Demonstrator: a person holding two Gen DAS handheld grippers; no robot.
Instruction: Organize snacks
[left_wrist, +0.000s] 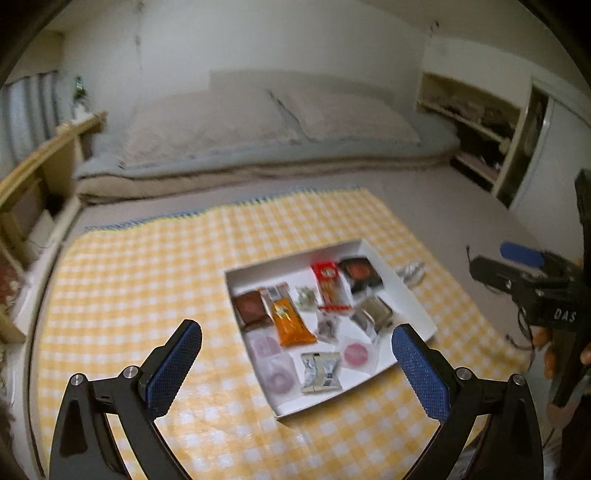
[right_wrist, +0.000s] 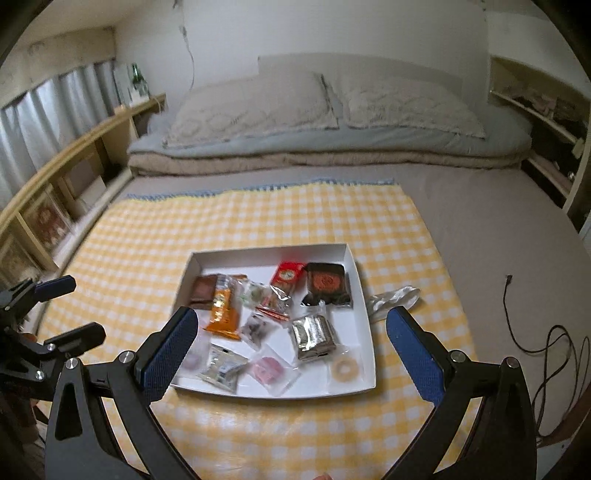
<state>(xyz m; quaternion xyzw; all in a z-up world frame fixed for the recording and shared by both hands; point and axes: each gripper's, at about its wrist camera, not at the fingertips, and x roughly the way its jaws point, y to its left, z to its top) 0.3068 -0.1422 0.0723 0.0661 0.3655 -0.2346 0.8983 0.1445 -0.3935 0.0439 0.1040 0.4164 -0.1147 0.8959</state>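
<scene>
A white shallow box (left_wrist: 413, 295) (right_wrist: 364, 295) lies on a yellow checked cloth (left_wrist: 129, 280) (right_wrist: 147, 236). It holds several wrapped snacks: an orange packet (left_wrist: 290, 317) (right_wrist: 221, 310), a red packet (left_wrist: 328, 284) (right_wrist: 288, 277), a dark square pack (left_wrist: 360, 273) (right_wrist: 327, 282), a silver pack (right_wrist: 314, 334), pink ring sweets (left_wrist: 354, 352) (right_wrist: 266, 369). One clear wrapper (left_wrist: 412, 273) (right_wrist: 393, 297) lies outside the box on its right. My left gripper (left_wrist: 295, 373) is open and empty, above the cloth before the box. My right gripper (right_wrist: 291, 362) is open and empty over the box's near edge.
Folded bedding and pillows (right_wrist: 325, 122) lie behind the cloth. A wooden shelf (right_wrist: 74, 177) runs along the left, open shelving (left_wrist: 476, 125) on the right. A black cable (right_wrist: 532, 332) lies on the floor at right.
</scene>
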